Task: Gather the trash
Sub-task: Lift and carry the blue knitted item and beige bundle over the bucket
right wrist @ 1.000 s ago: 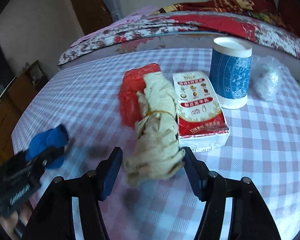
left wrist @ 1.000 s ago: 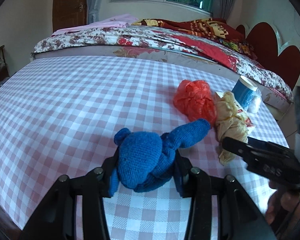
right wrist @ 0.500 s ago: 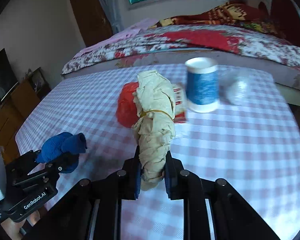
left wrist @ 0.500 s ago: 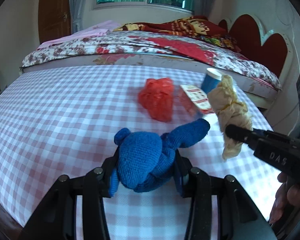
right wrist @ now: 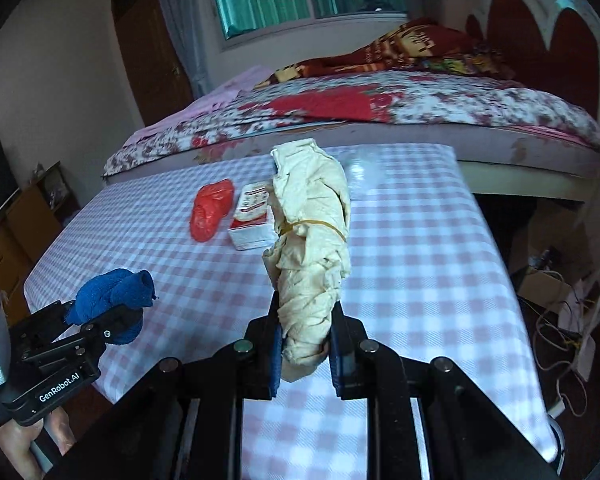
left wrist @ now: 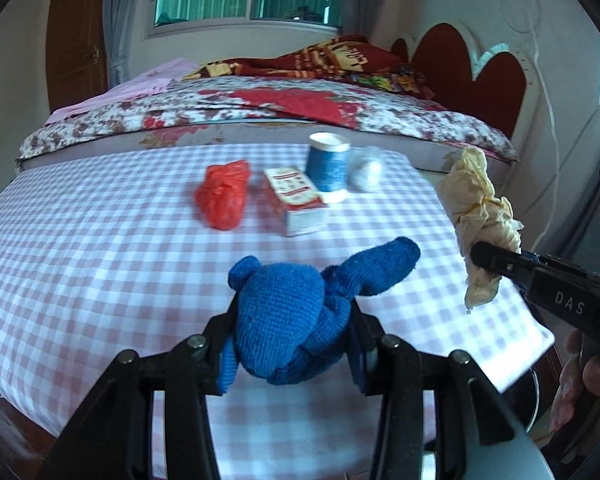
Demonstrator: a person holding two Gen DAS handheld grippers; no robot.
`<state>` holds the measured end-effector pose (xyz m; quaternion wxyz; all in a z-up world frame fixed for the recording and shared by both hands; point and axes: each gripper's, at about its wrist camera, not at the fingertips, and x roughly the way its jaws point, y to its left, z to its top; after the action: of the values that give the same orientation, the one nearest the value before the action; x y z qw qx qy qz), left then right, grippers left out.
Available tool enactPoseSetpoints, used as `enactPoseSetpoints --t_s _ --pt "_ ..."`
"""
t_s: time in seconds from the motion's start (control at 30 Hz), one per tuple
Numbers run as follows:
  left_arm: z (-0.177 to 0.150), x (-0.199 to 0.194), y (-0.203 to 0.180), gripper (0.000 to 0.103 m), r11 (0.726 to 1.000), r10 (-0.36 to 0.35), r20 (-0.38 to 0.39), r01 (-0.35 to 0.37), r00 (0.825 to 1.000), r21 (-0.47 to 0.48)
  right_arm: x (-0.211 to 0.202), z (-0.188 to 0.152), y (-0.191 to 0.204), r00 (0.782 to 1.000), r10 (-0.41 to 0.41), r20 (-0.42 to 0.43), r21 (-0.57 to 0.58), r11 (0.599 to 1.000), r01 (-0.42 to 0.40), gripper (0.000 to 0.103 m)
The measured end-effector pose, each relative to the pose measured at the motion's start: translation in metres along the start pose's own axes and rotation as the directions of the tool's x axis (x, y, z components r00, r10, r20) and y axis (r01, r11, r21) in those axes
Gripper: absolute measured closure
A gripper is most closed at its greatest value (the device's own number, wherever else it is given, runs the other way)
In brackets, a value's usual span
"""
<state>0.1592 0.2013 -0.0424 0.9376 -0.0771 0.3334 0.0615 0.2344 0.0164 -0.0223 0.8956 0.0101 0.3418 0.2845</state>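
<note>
Left tongs (left wrist: 292, 344) clamp blue knit toy (left wrist: 288, 316); right tongs (right wrist: 304, 348) grip cream wad (right wrist: 312, 248) — blue cup (left wrist: 327, 168) only in left view

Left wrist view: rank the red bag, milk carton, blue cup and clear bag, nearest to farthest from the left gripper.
From the left gripper, shut on the blue sock:
1. Red bag, ahead, slightly left.
2. Milk carton, ahead, just right of the red bag; close to it in range, carton's near end about level.
3. Blue cup, behind the carton.
4. Clear bag, right of the cup; too close to call against the cup.
</note>
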Motion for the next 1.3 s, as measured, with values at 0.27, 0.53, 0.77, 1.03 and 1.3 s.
enactPoseSetpoints --t_s 0.27,0.53,0.77,1.03,1.3 --pt "-0.014 -0.025 -0.032 0.058 0.999 -0.037 0.014 0.036 0.999 0.024 -0.049 -0.028 -0.024 0.999 -0.039 0.037 0.028 0.999 0.038 0.083" --pt "-0.029 -0.043 -0.074 0.058 0.994 -0.086 0.017 0.085 0.996 0.075 -0.092 -0.058 -0.058 0.995 -0.084 0.055 0.093 0.993 0.078 0.083" --pt "-0.039 -0.059 -0.124 0.058 0.979 -0.151 0.013 0.148 0.988 0.142 -0.135 -0.082 -0.089 0.987 -0.141 0.078 0.157 0.979 0.127 0.083" --pt "-0.056 -0.066 -0.181 0.058 0.948 -0.23 -0.01 0.227 0.973 0.224 -0.171 -0.113 -0.127 0.976 -0.206 0.078 0.219 0.958 0.185 0.083" --pt "-0.075 -0.058 -0.221 0.058 0.919 -0.288 -0.062 0.294 0.956 0.262 -0.186 -0.145 -0.161 0.965 -0.258 0.042 0.258 0.936 0.239 0.083"
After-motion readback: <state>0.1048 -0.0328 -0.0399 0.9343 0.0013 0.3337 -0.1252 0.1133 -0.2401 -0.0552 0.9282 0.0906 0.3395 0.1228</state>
